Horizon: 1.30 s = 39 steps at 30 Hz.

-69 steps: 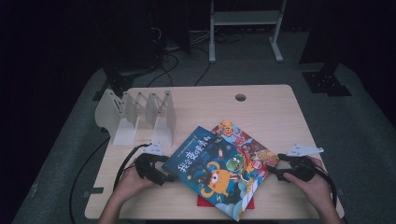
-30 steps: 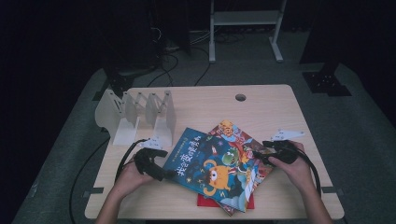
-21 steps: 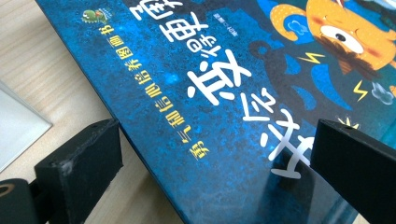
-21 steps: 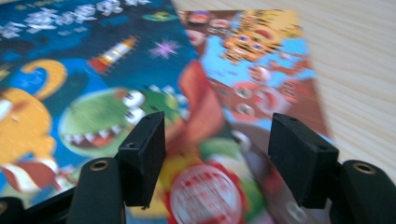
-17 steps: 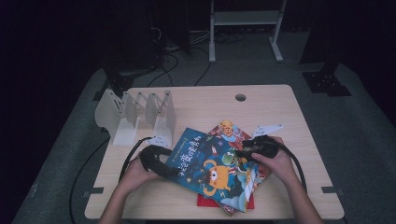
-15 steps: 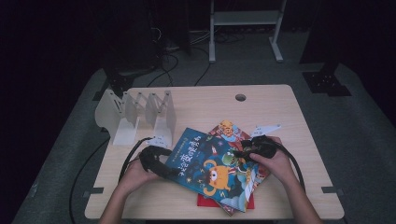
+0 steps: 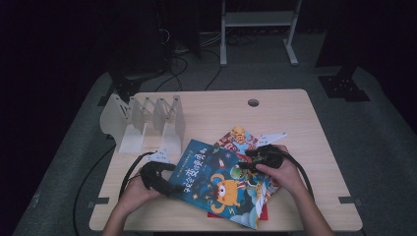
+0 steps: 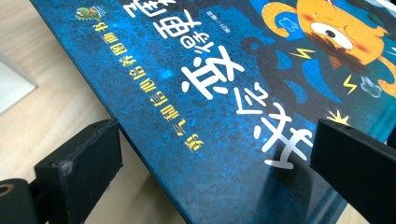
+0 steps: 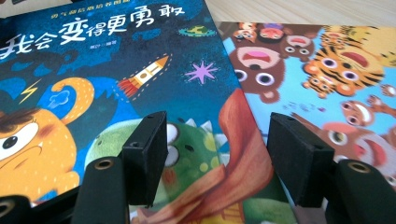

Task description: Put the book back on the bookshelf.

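Note:
A blue picture book [image 7: 216, 179] with an orange creature on its cover lies on top of a small stack at the table's front. Under it are a book covered in cartoon animals [image 7: 237, 137] and a red one [image 7: 263, 215]. My left gripper [image 7: 170, 186] is at the blue book's [image 8: 224, 93] left edge, open. One jaw is over bare table and the other over the cover [image 8: 217, 149]. My right gripper [image 7: 244, 167] hovers open over the blue book's [image 9: 116, 70] right edge, where it overlaps the animal book [image 9: 327, 70]. Nothing is pinched between its jaws [image 9: 217, 144].
A white slotted book rack [image 7: 147, 118] stands at the table's back left. The wooden table [image 7: 221, 108] has a cable hole [image 7: 253, 103] near its far edge. Black cables loop from both grippers along the front edge.
My right hand has moved left from the table's right side onto the books. The left gripper has crept a little closer to the blue book's edge.

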Each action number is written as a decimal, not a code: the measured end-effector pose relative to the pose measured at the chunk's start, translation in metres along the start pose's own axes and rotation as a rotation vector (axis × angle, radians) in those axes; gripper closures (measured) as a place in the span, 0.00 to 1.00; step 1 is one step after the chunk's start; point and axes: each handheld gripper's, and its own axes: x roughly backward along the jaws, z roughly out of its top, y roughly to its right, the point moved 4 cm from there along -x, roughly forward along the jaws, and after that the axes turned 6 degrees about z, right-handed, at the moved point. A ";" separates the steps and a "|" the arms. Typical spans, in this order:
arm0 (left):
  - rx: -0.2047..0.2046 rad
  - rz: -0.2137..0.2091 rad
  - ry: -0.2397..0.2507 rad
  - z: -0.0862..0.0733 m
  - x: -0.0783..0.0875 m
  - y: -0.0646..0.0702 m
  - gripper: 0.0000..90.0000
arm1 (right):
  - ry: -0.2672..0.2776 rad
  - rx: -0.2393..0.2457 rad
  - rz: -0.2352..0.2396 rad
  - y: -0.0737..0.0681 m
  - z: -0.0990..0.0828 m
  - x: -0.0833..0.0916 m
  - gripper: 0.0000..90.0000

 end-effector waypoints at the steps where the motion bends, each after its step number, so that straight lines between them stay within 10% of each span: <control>1: -0.001 0.002 0.001 -0.001 0.001 0.001 0.02 | 0.000 0.010 0.004 -0.001 0.001 -0.002 0.42; 10: 0.022 -0.003 -0.011 -0.008 0.002 -0.001 0.02 | -0.007 0.027 -0.008 -0.007 0.000 0.001 0.45; 26: 0.065 -0.002 -0.014 -0.011 0.004 -0.013 0.00 | 0.020 -0.002 -0.101 -0.014 -0.042 0.061 0.52; 39: 0.094 -0.026 -0.012 -0.015 0.005 -0.016 0.00 | -0.031 0.008 -0.028 -0.035 -0.067 0.074 0.79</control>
